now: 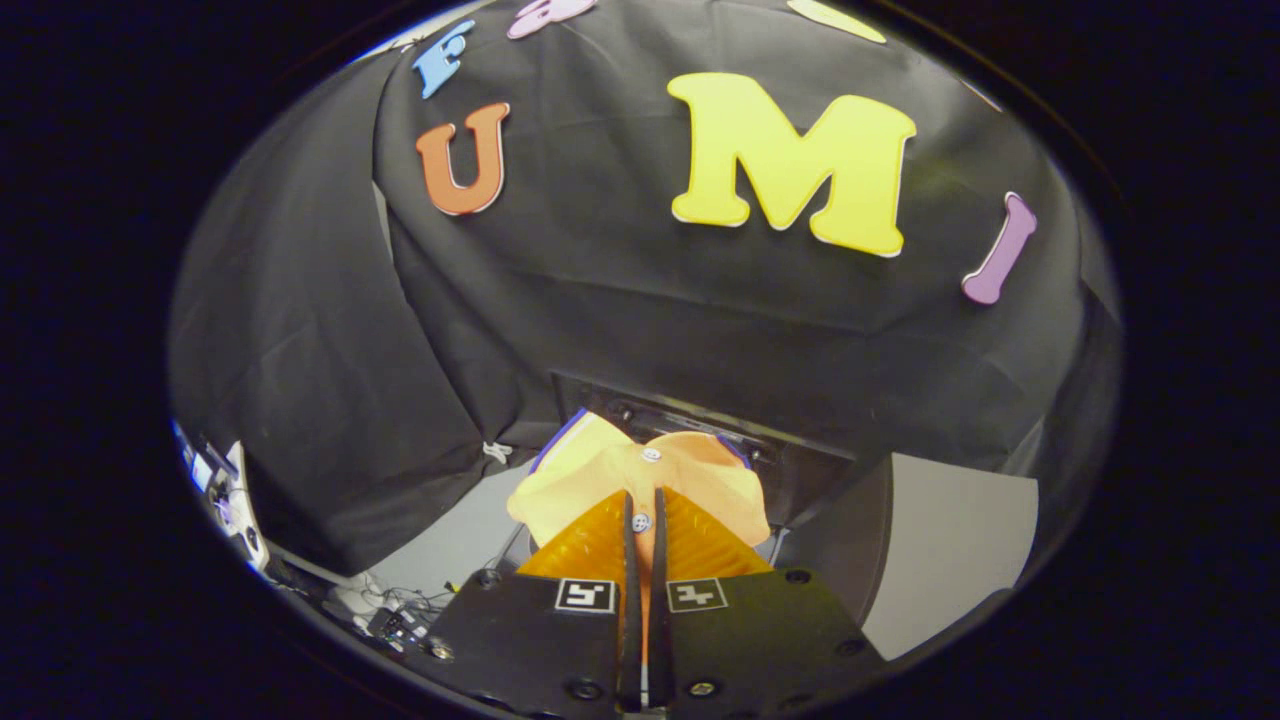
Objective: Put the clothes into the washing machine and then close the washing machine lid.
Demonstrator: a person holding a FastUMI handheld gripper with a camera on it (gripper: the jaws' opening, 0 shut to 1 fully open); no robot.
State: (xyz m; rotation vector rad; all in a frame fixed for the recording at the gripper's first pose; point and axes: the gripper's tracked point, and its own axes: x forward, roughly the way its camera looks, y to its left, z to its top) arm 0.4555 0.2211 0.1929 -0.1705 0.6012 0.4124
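Gripper view, claw (641, 520) clamped on yellow garment (610, 470), pinched between fingers

Place: we take this for a recording booth, not a home.
Walls: black cloth (620, 300) draped on all sides, creased and hanging loose.
Clutter: we see loose cables and small electronics (400, 615) beside the gripper (643, 520), under the cloth's edge.

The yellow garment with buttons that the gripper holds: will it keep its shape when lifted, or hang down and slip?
The yellow garment bunches in soft folds ahead of the gripper, so it is probably floppy and will drape. It looks thin, likely light. Both fingers press on it near a button; the smooth cloth might slip.
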